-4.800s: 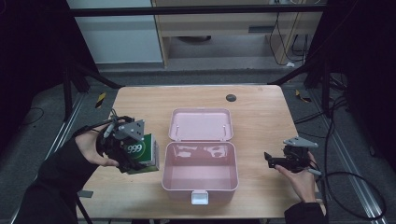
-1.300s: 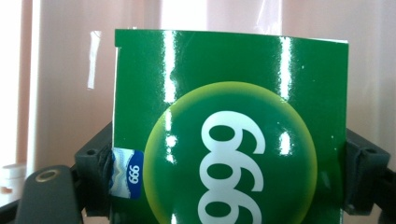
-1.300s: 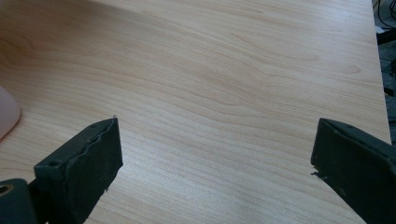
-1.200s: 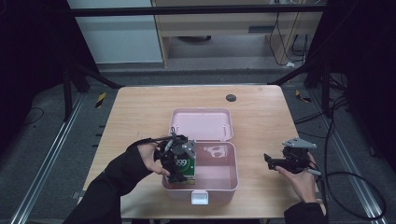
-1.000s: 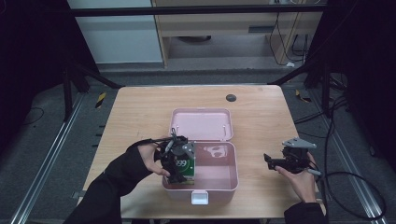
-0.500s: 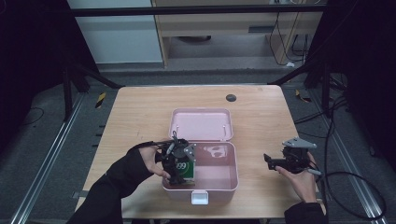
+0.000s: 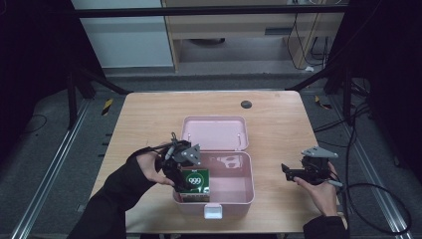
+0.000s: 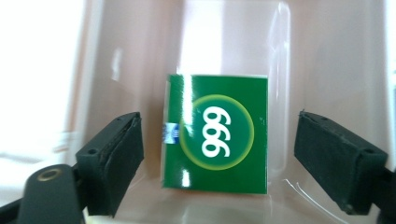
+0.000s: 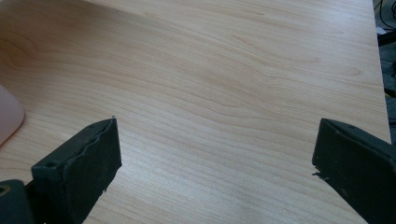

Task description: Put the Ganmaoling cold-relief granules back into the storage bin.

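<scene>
Wooden table [image 7: 149,119] carries an open pink case [image 7: 234,189] at its middle. At the case's 9 o'clock corner, the left gripper [image 8: 217,158] hangs jaws spread wide, clear of the green "999" box [image 8: 215,135] lying inside. At 3 o'clock, the right gripper [image 9: 212,172] hovers wide open, holding nothing.

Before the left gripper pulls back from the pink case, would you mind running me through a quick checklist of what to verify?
1. Green carton marked 999 inside the open pink plastic case: ok, at its left end.
2. Left gripper released: ok, jaws spread, gaps either side of the carton.
3. Carton lying flat on the case floor: cannot tell; in the high view it looks propped upright.
4. Hinged lid out of the way: ok, folded back flat.
5. Right gripper clear of the case: ok, open over bare wooden table.
</scene>
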### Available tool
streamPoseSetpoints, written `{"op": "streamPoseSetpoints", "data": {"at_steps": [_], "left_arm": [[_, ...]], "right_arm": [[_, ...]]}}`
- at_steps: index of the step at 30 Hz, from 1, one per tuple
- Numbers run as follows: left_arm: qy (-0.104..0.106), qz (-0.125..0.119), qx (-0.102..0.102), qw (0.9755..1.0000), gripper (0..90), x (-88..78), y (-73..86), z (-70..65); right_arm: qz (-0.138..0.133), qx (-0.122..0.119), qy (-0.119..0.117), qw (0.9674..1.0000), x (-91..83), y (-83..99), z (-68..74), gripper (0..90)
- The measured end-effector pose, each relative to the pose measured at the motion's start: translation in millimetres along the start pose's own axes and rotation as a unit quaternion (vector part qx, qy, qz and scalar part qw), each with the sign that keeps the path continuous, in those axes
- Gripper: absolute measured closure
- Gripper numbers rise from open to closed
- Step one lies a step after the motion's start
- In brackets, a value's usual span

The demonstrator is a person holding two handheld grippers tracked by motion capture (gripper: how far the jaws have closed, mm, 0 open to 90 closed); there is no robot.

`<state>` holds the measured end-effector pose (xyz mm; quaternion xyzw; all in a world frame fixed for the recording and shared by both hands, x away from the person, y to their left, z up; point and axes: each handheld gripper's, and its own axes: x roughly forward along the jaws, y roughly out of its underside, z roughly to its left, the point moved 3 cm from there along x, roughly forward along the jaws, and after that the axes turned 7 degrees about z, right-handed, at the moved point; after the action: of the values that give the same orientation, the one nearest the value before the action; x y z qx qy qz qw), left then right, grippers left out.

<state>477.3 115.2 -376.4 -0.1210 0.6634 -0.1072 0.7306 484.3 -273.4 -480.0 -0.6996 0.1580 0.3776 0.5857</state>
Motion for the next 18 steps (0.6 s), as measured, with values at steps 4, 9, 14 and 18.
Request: {"op": "streamPoseSetpoints", "data": {"at_steps": [4,9,14,18], "left_arm": [[-0.031,-0.038,-0.020,0.9986,18.7,-26.8,7.9,0.0],[-0.064,-0.079,-0.070,0.9924,20.0,-45.6,40.0,1.7],[-0.080,-0.109,-0.111,0.9846,20.1,-47.9,71.6,1.2],[-0.092,-0.137,-0.159,0.9734,22.1,-41.6,105.4,-1.8]], "right_arm": [[-0.001,0.002,0.001,1.0000,-1.2,0.1,-0.8,1.9],[-0.003,0.009,0.001,1.0000,-3.0,0.6,-1.7,2.4],[-0.001,0.006,0.002,1.0000,-2.6,1.9,-1.7,2.5],[0.003,0.007,0.000,1.0000,-2.2,3.2,-1.5,2.5]]}}
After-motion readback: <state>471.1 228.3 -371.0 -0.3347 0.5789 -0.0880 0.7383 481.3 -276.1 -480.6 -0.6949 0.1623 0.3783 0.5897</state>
